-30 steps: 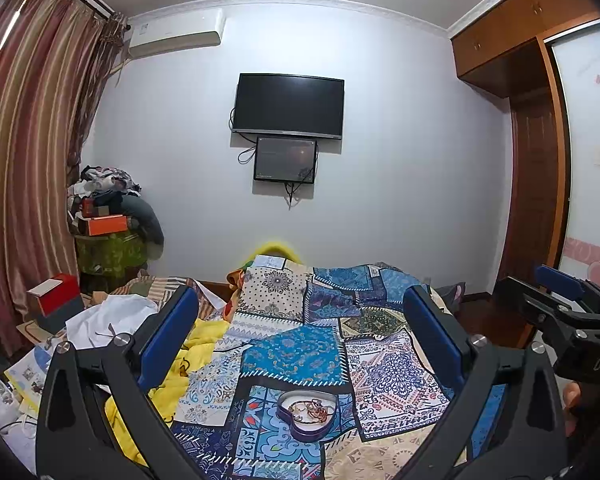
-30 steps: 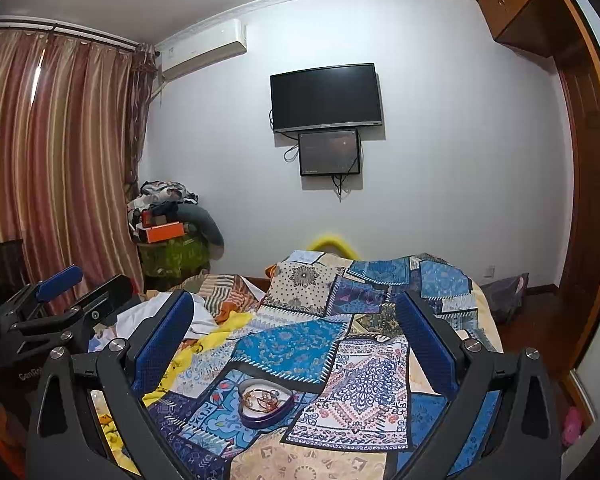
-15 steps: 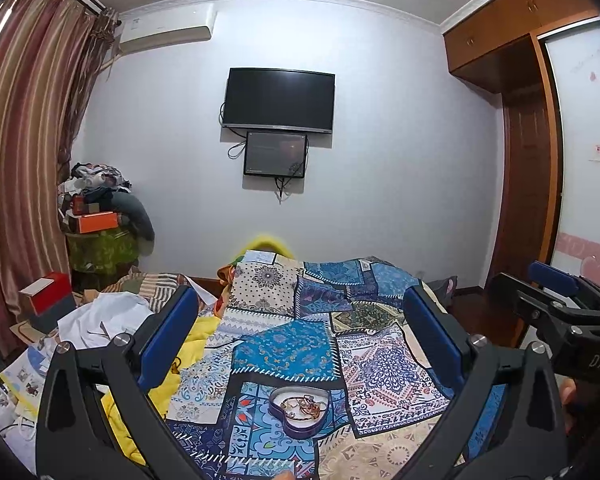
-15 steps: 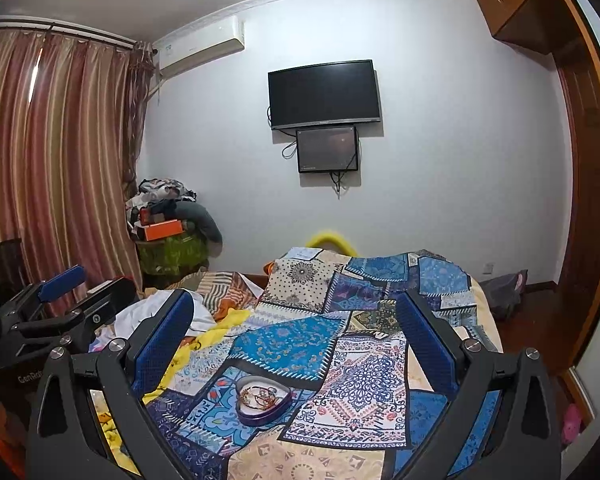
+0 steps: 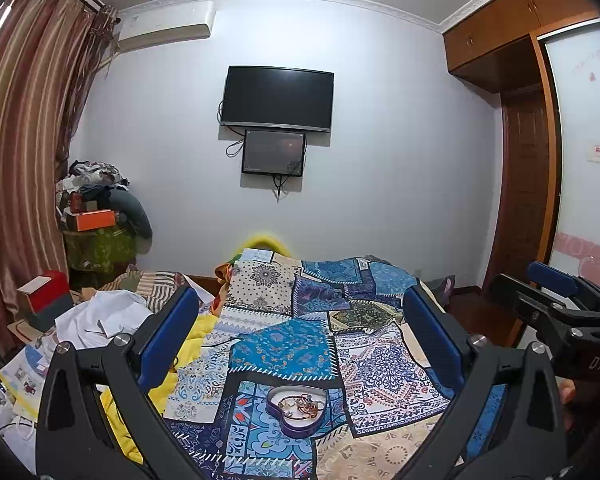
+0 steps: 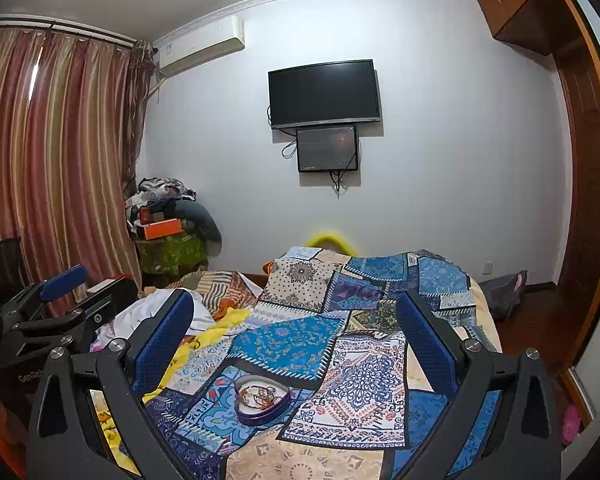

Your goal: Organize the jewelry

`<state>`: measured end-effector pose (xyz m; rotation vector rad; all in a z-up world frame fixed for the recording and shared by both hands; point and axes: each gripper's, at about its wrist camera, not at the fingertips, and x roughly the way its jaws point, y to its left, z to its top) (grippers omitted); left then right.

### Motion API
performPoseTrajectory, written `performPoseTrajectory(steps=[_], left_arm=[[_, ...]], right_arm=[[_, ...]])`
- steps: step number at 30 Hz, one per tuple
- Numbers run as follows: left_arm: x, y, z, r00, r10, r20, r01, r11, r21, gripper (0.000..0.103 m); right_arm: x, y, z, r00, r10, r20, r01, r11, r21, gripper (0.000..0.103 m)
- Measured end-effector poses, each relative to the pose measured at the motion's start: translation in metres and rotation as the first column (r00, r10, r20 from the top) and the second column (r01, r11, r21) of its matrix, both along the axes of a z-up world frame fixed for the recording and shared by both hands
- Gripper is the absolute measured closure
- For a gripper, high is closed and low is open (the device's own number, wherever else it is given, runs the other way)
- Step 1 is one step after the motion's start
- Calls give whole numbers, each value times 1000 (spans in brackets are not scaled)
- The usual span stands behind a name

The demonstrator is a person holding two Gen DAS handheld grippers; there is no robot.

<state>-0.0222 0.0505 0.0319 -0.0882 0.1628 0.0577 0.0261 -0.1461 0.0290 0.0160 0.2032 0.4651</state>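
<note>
Heart-shaped jewelry dish low, dead ahead of left gripper; left of center for right gripper. Both spread wide, empty, well above.

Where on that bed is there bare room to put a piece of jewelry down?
The patchwork quilt lies bare around the purple heart-shaped tin of jewelry, right of it and beyond toward the wall. The bed's left side is crowded: yellow cloth, white cloth, striped fabric. The left gripper and right gripper hang open above the bed, empty.
</note>
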Motion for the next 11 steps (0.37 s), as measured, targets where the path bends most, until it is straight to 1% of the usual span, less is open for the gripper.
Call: performPoseTrajectory(steps=[11], left_arm=[[1, 5, -5, 1000, -2, -5, 2, 1000, -14, 0]], right_arm=[[2, 6, -3, 1000, 6, -11, -7, 1000, -10, 3]])
